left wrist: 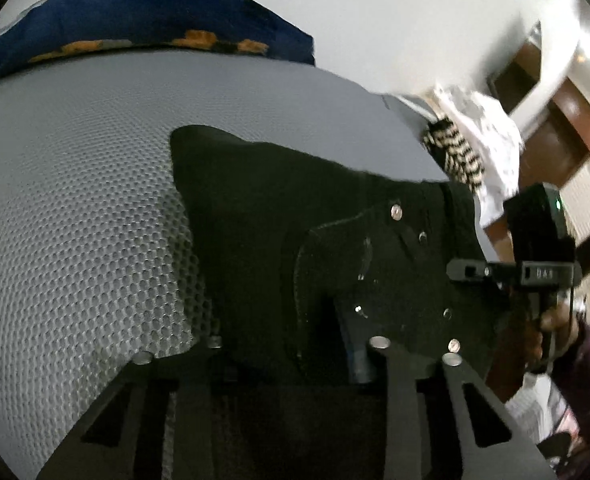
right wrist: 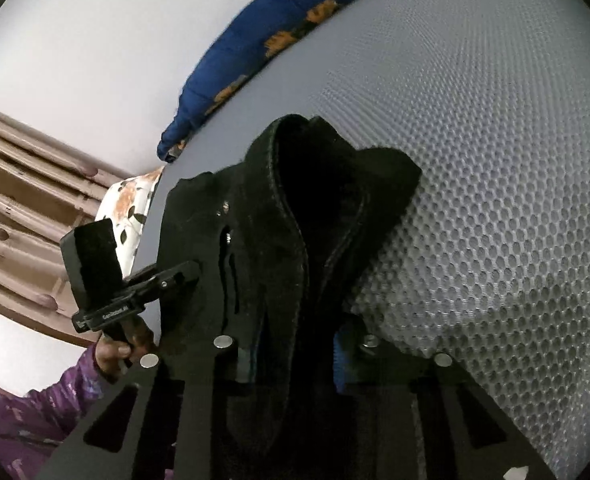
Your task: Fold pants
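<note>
Both grippers' fingers (left wrist: pixel 359 360) (right wrist: pixel 295 364) pinch the black pants (right wrist: pixel 295 208) on grey mesh (right wrist: pixel 495 160).

Grey mesh mattress (left wrist: pixel 75 208) carries black pants (left wrist: pixel 255 208); blue quilt (left wrist: pixel 135 20) beyond.

The black pants (right wrist: pixel 295 216) are matt, slightly fuzzy cloth with stitched seams and small shiny metal rivets. They lie on a grey mattress (left wrist: pixel 75 208) of honeycomb-textured mesh fabric. The blue quilt (left wrist: pixel 155 20) looks like soft cloth; the gripper plates are matt black.
</note>
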Action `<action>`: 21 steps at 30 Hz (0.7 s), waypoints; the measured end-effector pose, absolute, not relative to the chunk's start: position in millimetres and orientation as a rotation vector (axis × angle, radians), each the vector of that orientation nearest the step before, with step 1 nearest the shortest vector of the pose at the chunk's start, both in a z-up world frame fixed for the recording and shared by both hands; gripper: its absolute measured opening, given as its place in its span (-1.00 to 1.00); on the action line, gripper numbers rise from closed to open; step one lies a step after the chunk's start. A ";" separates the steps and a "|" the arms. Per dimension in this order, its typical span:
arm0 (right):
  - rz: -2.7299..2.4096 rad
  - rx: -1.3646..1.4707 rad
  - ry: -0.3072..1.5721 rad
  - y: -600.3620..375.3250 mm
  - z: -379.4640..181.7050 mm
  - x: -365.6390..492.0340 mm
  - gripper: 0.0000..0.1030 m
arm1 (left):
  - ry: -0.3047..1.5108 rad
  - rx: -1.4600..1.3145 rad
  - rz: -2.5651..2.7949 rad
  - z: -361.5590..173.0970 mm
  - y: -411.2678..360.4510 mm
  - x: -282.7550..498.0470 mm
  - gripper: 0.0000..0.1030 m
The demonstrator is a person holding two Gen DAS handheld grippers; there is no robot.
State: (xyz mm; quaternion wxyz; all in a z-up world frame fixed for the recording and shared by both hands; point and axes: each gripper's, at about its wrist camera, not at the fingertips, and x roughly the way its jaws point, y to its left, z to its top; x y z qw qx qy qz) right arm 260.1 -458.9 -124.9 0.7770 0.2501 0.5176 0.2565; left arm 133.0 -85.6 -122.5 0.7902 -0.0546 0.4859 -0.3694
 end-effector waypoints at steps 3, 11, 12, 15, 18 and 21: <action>0.552 0.558 1.088 -456.3 -118.8 256.3 -0.54 | 1.011 -0.112 -0.781 -114.0 -84.1 125.8 -0.47; 0.595 0.585 1.037 -430.5 -106.8 258.2 -0.55 | 0.964 -0.164 -0.729 -96.9 -56.7 124.4 -0.50; 0.601 0.582 1.034 -425.4 -105.7 259.7 -0.55 | 0.955 -0.165 -0.719 -93.6 -51.6 124.0 -0.50; 0.618 0.585 1.029 -413.1 -103.1 264.2 -0.55 | 0.939 -0.163 -0.693 -87.3 -41.6 123.7 -0.50; 0.632 0.566 1.024 -398.4 -98.7 268.1 -0.55 | 0.927 -0.151 -0.664 -81.6 -31.1 122.0 -0.50; 0.646 0.553 1.023 -382.6 -95.2 272.7 -0.55 | 0.913 -0.137 -0.635 -76.5 -19.7 120.5 -0.50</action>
